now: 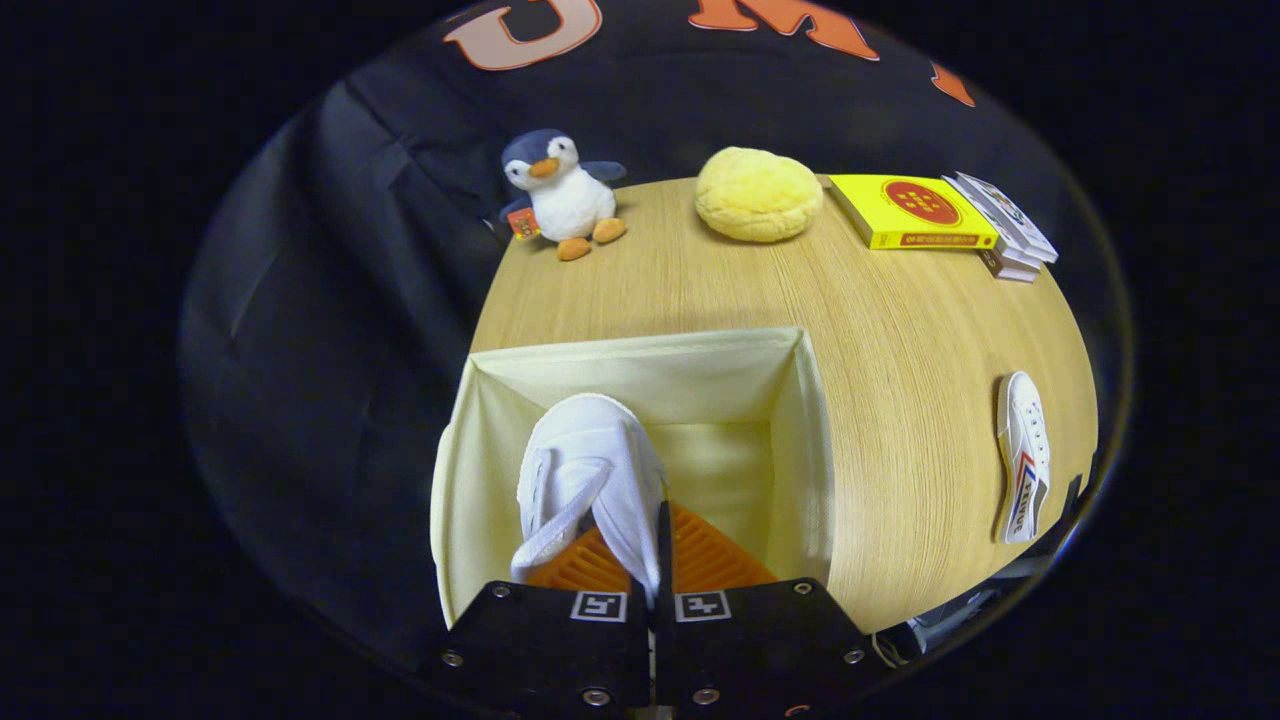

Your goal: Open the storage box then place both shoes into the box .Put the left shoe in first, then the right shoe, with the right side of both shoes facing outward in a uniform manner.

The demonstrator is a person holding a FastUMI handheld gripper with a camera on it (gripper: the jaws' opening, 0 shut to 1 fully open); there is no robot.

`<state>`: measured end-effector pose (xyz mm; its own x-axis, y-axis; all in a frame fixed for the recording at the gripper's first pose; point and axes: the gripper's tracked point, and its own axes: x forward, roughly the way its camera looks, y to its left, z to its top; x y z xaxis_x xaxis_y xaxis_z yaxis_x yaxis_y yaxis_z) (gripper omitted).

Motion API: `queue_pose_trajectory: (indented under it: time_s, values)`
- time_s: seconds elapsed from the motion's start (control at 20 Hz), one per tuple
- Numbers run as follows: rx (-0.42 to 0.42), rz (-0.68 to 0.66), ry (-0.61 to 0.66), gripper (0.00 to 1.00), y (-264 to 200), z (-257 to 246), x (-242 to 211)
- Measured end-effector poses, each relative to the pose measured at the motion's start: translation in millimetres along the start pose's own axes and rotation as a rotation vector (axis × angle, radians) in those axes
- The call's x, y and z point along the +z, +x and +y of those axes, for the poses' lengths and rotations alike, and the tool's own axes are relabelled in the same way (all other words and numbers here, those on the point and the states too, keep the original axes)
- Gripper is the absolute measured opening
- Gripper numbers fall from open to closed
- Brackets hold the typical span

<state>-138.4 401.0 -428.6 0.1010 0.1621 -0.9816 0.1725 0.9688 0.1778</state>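
The claw point(655, 560) is clenched on 1 white shoe point(590, 470), hanging over the open box point(800, 450) at the surface's near left edge. Judged light and soft, canvas pinched at the collar; the other shoe point(1025, 455) lies near the right edge.

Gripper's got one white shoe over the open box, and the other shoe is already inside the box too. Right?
Not quite. The gripper does pinch one white shoe over the open storage box, but the other shoe is not inside: the gripper view shows it lying on the wooden table, beside the box.
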Motion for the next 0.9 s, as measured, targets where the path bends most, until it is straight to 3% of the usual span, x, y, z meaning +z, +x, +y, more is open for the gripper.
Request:
queue_pose_trajectory:
  time_s: [0.3, 0.55, 0.7, 0.9]
  values:
    - [-0.017, 0.026, 0.069, 0.04, 23, 13, -10]
    - [0.145, 0.134, 0.123, 0.20, 24, 49, -32]
    - [0.245, 0.132, 0.094, 0.20, 4, 55, -30]
    - [0.330, 0.065, 0.028, 0.40, -31, 40, -16]
